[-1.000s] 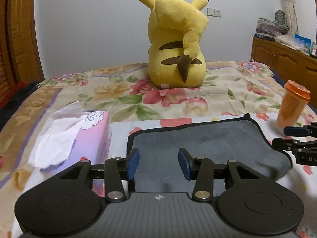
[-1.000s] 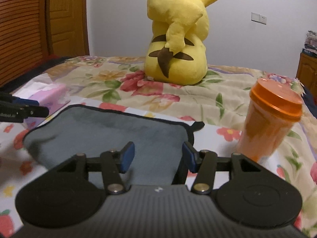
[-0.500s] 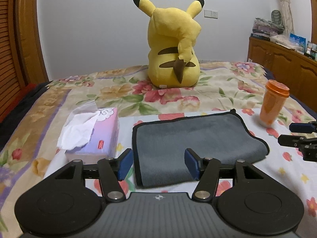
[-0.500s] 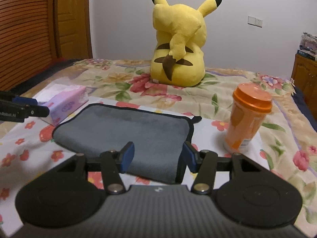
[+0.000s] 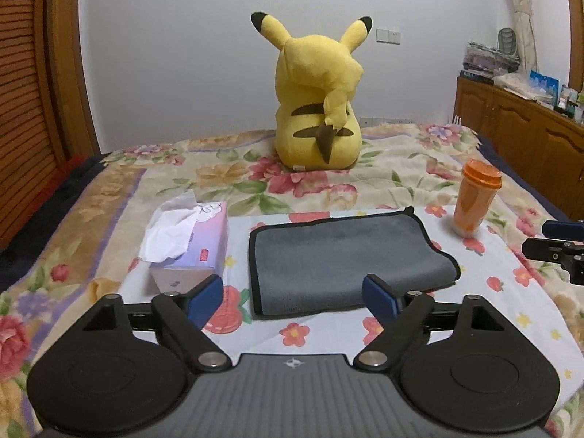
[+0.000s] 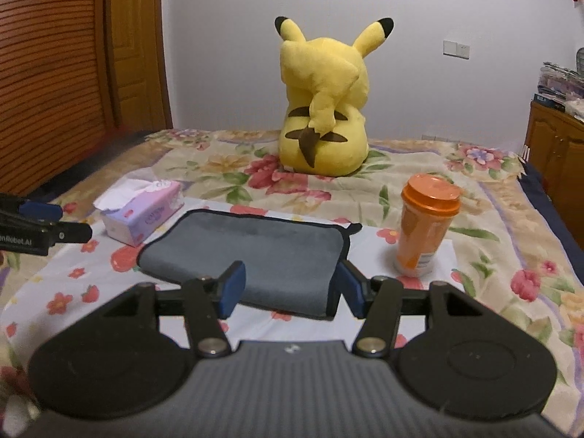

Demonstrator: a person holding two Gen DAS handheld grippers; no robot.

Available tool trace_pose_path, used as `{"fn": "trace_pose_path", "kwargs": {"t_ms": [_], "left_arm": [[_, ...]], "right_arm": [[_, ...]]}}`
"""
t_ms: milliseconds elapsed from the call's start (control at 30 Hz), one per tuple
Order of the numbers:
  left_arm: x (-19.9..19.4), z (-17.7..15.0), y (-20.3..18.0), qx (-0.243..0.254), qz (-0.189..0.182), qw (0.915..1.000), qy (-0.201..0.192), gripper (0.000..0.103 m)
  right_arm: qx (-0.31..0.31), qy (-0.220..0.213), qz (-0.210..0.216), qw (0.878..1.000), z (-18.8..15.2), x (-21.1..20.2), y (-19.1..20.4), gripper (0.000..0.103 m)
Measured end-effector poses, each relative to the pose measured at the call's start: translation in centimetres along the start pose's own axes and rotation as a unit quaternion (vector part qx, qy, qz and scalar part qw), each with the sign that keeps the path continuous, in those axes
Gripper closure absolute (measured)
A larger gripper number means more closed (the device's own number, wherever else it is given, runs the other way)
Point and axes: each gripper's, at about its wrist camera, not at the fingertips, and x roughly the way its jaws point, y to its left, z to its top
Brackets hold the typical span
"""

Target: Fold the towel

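A grey towel [image 5: 343,259] with black trim lies folded flat on the floral bedspread; it also shows in the right wrist view as the towel [image 6: 252,252]. My left gripper [image 5: 292,297] hovers above and short of the towel's near edge, its jaws opening wide with nothing between them. My right gripper [image 6: 290,288] hangs over the towel's near right corner, jaws apart and empty. The right gripper's fingers [image 5: 554,244] show at the right edge of the left wrist view, and the left gripper's fingers [image 6: 40,226] at the left edge of the right wrist view.
A purple tissue box [image 5: 189,241] sits left of the towel. An orange lidded cup [image 5: 474,197] stands to its right. A big yellow plush toy [image 5: 317,102] sits at the back of the bed. Wooden cabinets [image 5: 529,127] line the right wall, a wooden door [image 6: 73,54] the left.
Both grippers have pulled back and risen away from the towel, which now lies free and looks smaller. The left jaws have spread much wider; the right jaws barely changed.
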Motion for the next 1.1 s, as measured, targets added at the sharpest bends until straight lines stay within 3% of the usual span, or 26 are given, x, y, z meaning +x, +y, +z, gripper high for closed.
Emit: {"fn": "trace_pose_path", "kwargs": {"t_ms": [267,533,600,1100], "left_arm": [[-3.8,1.1,-0.5,0.001,0.007,0.9997,-0.024,0.000],[-6.6,1.5,-1.2,0.012,0.005,0.9993,-0.034,0.000],[-7.3,1.5,-1.4,0.016,0.008,0.9992,-0.037,0.000],[-12.4,2.4,-2.8,0.014,0.020,0.9977,-0.063,0.000]], "right_arm": [[0.014,-0.010,-0.017,1.000,0.0,-2.9,0.2,0.027],[0.015,-0.026,-0.029,0.999,0.3,-5.2,0.6,0.009],[0.017,-0.031,-0.030,0.999,0.4,-5.7,0.7,0.000],[0.031,-0.050,-0.043,0.997,1.3,-9.7,0.6,0.000]]}}
